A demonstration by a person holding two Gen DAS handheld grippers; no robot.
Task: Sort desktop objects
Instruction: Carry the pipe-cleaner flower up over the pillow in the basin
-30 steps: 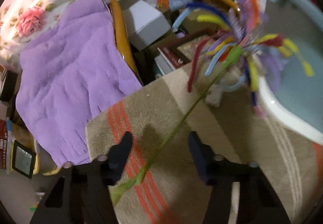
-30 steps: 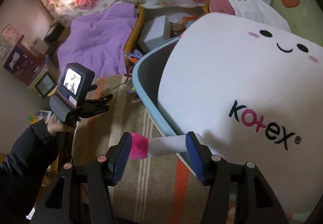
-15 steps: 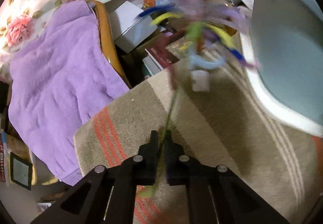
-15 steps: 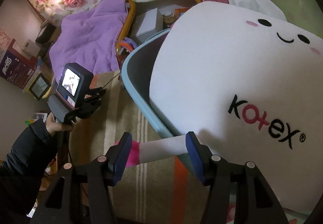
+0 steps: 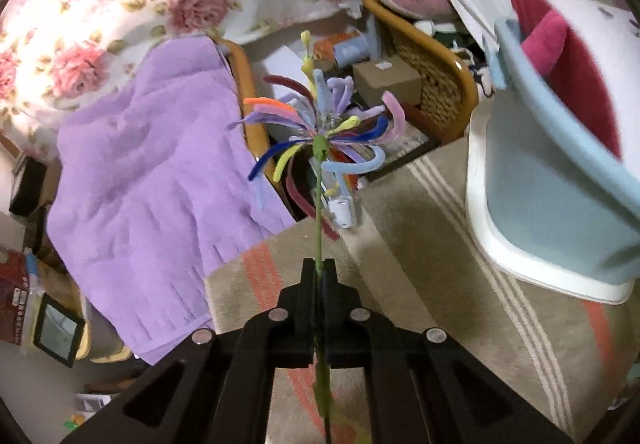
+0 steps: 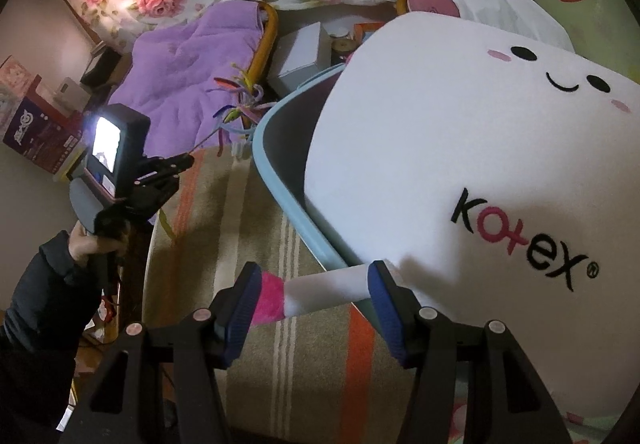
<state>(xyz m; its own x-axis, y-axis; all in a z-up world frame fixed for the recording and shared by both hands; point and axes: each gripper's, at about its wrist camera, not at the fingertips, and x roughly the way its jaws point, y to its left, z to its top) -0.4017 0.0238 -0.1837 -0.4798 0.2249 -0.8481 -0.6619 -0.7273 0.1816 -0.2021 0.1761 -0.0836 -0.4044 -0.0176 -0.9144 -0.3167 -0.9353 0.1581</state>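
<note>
My left gripper (image 5: 319, 268) is shut on the thin green stem of a pipe-cleaner flower (image 5: 324, 124) with many coloured petals, held upright above the striped cloth; it also shows in the right wrist view (image 6: 240, 100). My right gripper (image 6: 312, 284) is open, its blue pads either side of the white-and-pink arm (image 6: 316, 292) of a big white Kotex plush (image 6: 460, 148). The plush sits in a light-blue tub (image 6: 288, 180), whose outer wall shows in the left wrist view (image 5: 552, 212).
A beige cloth with orange and white stripes (image 5: 440, 284) covers the table. A purple blanket (image 5: 152, 180) hangs over a chair on the left. Boxes and books (image 5: 384, 80) crowd the floor behind. The left hand-held gripper (image 6: 132, 180) shows in the right wrist view.
My left gripper closed on the flower's stem and raised the flower upright. My right gripper stayed open around the plush's arm and shifted slightly.
</note>
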